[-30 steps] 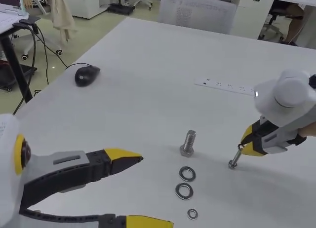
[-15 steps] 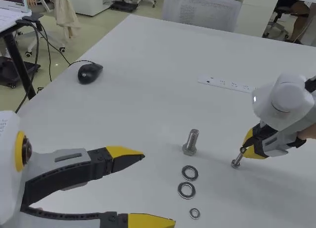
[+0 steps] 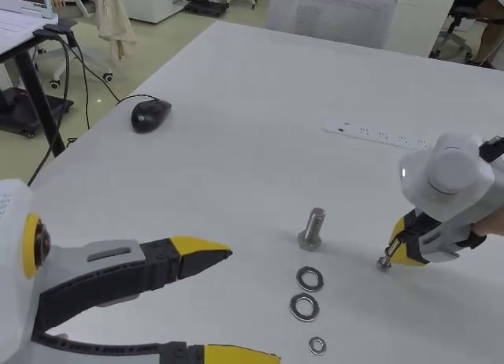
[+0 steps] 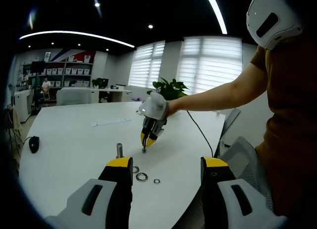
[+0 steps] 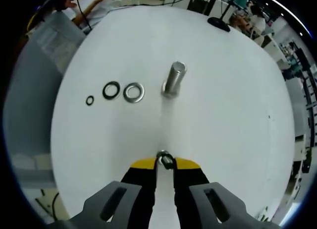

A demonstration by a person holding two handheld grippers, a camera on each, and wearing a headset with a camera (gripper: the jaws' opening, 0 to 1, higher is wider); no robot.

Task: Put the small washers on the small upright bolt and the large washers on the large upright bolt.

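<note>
The large bolt [image 3: 313,228] [image 5: 173,79] stands upright mid-table. Near it lie two large washers [image 3: 309,279] [image 3: 304,306] and one small washer [image 3: 317,346]. The small bolt [image 3: 385,260] [image 4: 144,150] stands to the right, slightly tilted. My right gripper [image 3: 396,251] [image 5: 165,162] is low over its top, shut on what looks like a small dark washer [image 5: 168,161] at the bolt's tip. My left gripper [image 3: 246,305] [image 4: 166,165] hangs open near the front left, holding nothing, well short of the washers.
A black mouse [image 3: 150,113] lies far left and a white power strip [image 3: 376,135] lies at the back right. A chair [image 3: 331,13] stands beyond the table's far edge. A person's arm [image 4: 208,92] reaches in behind the right gripper.
My right gripper has sunk lower over the small bolt, so less of the shaft shows beneath its tips. The left gripper has held still. The head camera shifted slightly.
</note>
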